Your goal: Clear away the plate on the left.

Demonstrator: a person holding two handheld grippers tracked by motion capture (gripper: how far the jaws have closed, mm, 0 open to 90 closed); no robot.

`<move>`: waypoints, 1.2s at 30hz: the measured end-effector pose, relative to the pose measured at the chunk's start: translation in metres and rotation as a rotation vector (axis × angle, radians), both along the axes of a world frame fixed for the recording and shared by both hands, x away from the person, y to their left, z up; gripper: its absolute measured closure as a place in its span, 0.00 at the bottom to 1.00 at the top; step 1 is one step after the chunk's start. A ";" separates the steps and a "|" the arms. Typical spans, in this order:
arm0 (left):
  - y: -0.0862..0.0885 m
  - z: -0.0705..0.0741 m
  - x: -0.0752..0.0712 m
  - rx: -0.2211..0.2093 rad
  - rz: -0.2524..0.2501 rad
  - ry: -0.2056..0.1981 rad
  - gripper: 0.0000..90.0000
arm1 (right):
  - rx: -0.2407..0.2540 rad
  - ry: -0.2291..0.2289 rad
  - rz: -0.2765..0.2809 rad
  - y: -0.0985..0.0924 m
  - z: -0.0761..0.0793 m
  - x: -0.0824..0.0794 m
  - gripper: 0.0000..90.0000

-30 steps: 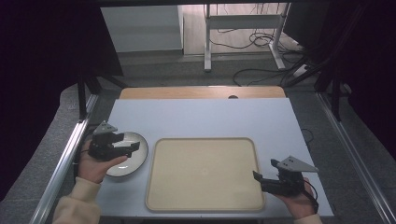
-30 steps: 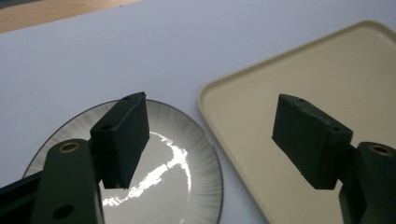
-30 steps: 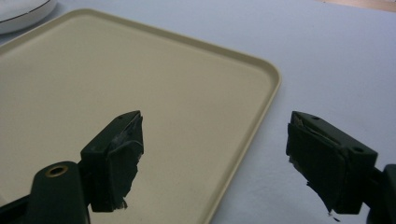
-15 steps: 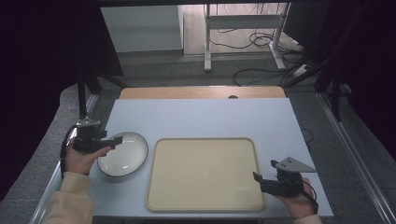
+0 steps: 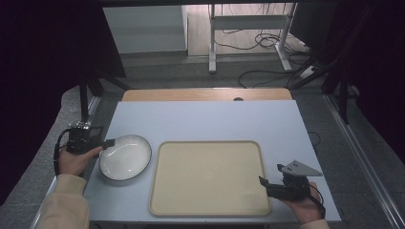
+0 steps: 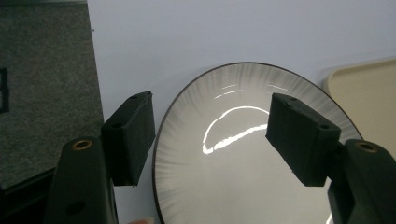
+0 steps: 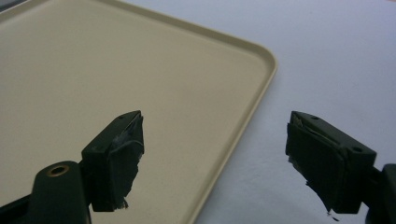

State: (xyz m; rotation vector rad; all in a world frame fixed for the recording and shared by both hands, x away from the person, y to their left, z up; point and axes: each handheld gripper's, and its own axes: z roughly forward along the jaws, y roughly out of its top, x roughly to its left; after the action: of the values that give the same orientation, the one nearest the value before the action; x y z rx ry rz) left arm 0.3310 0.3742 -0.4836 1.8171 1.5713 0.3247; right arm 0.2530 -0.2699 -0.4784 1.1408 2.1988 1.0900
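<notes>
High view: one tray (image 5: 210, 177) lies on the table (image 5: 200, 117), and it serves as the landmark here. One plate (image 5: 125, 157) sits just left of the tray, its rim close to the tray's left edge but apart from it. The left gripper (image 5: 109, 141) is at the plate's far-left rim, on the side away from the tray. The right gripper (image 5: 262, 182) hovers at the tray's lower right corner.

In the left gripper view the jaws stand wide apart, one outside the plate's (image 6: 243, 154) dark rim over bare table, the other above the glossy inner face. Nothing is pinched yet. In the right gripper view the jaws also gape, one over the tray (image 7: 116, 74) surface, the other over the table beyond the tray's right rim, holding nothing.

Risks, as I judge them: the plate looks glazed and slick, with a shallow sloping rim. A pinch taken too near the very edge could slide off as the plate tilts, dropping it back onto the table. Pressing down on the rim before closing could tip the opposite side up toward the tray. Dragging instead of lifting could knock the plate into the tray's raised lip. The right gripper, if it closes on the tray's rim, might shift the tray while the plate is on its way.

Count: one plate, one tray, two grippers, one table.
</notes>
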 end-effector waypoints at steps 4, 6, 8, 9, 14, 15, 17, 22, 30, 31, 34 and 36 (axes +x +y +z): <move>0.002 -0.005 0.006 -0.014 -0.008 0.019 0.38 | 0.004 0.008 -0.008 0.001 -0.001 0.001 0.22; 0.003 -0.006 0.008 -0.011 -0.011 0.028 0.38 | 0.004 0.009 -0.010 0.001 -0.001 0.003 0.22; 0.005 -0.007 0.010 -0.020 -0.012 0.034 0.38 | 0.002 0.011 -0.011 0.002 -0.002 0.004 0.22; 0.006 -0.009 0.011 -0.018 -0.012 0.039 0.38 | 0.000 0.012 -0.011 0.002 -0.002 0.004 0.22; 0.014 -0.021 0.016 -0.030 0.005 0.069 0.41 | -0.003 0.010 -0.014 0.000 -0.002 0.003 0.22; 0.015 -0.023 0.016 -0.041 0.002 0.075 0.42 | -0.001 0.011 -0.015 0.000 -0.002 0.003 0.22; 0.017 -0.027 0.017 -0.056 0.000 0.087 0.42 | -0.004 0.011 -0.014 -0.001 -0.002 0.003 0.22; 0.017 -0.033 0.019 -0.070 -0.017 0.112 0.45 | -0.008 0.013 -0.010 0.000 -0.002 0.003 0.22; 0.019 -0.037 0.020 -0.087 -0.042 0.143 0.52 | -0.008 0.010 -0.011 -0.003 -0.002 0.002 0.21; 0.019 -0.038 0.020 -0.087 -0.039 0.149 0.52 | -0.006 0.010 -0.012 -0.003 -0.002 0.002 0.21; 0.021 -0.041 0.020 -0.101 -0.039 0.158 0.54 | -0.007 0.008 -0.012 -0.003 -0.002 0.002 0.21; 0.022 -0.042 0.020 -0.112 -0.042 0.165 0.56 | -0.008 0.008 -0.012 -0.003 -0.002 0.002 0.21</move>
State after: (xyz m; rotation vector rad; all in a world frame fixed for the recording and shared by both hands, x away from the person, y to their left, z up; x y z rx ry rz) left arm 0.3513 0.3960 -0.5259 1.8252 1.6263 0.0669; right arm 0.2551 -0.2730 -0.4806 1.1551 2.1978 1.0722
